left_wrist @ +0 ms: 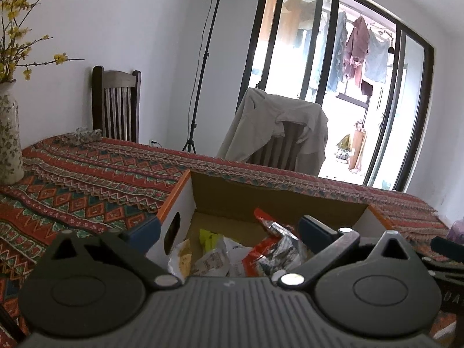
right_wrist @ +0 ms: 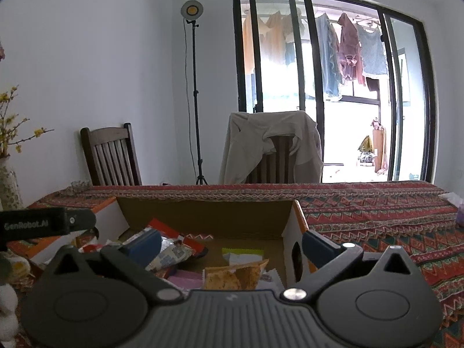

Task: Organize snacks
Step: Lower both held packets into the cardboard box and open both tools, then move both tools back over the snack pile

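An open cardboard box [left_wrist: 261,200] with white sides and orange edges stands on the patterned tablecloth; it also shows in the right wrist view [right_wrist: 203,217]. Several snack packets lie in it: a red and silver packet [left_wrist: 275,246], a yellow-green one [left_wrist: 210,236], a white one [left_wrist: 185,258], an orange chip bag [right_wrist: 232,275] and a silver packet [right_wrist: 171,253]. My left gripper [left_wrist: 229,229] is open and empty, straddling the box's left wall. My right gripper [right_wrist: 232,240] is open and empty, straddling the box's right wall. The left gripper's body [right_wrist: 43,223] shows at the left of the right wrist view.
A flowered vase [left_wrist: 10,139] with yellow blossoms stands at the table's left. Two wooden chairs [left_wrist: 116,104] stand behind the table, one draped with a beige jacket [left_wrist: 275,127]. A light stand [left_wrist: 203,72] and glass doors lie beyond. The tablecloth [right_wrist: 377,217] extends to the right.
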`<state>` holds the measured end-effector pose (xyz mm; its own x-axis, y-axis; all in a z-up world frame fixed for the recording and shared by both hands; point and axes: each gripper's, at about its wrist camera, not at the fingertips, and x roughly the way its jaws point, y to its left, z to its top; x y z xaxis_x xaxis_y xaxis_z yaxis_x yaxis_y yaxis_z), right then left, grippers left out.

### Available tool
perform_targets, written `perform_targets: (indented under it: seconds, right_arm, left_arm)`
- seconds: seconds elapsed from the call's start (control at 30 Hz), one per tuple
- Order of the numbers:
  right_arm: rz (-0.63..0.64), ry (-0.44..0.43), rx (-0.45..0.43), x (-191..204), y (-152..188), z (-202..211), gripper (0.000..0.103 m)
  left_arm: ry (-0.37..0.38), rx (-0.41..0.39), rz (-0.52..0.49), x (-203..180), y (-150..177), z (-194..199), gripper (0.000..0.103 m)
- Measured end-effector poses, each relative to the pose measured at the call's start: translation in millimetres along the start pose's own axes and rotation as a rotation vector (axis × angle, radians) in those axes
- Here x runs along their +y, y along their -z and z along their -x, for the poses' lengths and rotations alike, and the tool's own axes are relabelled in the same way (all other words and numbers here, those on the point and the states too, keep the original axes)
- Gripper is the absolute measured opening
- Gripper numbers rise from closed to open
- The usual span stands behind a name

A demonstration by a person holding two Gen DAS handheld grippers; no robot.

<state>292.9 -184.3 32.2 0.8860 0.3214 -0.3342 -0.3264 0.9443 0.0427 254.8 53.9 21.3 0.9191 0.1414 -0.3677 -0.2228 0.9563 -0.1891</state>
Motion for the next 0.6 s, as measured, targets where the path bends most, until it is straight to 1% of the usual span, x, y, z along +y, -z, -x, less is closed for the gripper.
perform_targets:
  seconds: [0.13,0.3,0.6]
  right_arm:
    - [0.038,0.007,-0.003,3,-5,15,0.103]
    - [0.054,0.011,0.001,2,-4,37,0.103]
    - [0.06,0.014,0.034,1,10,70,0.103]
  left_arm:
    - [0.009,-0.005,0.022,1,-9,15,0.103]
    - [0.012,-0.012,0.016,5,-10,37,0.103]
    - [0.014,0.012,-0.006,17,10,72,0.103]
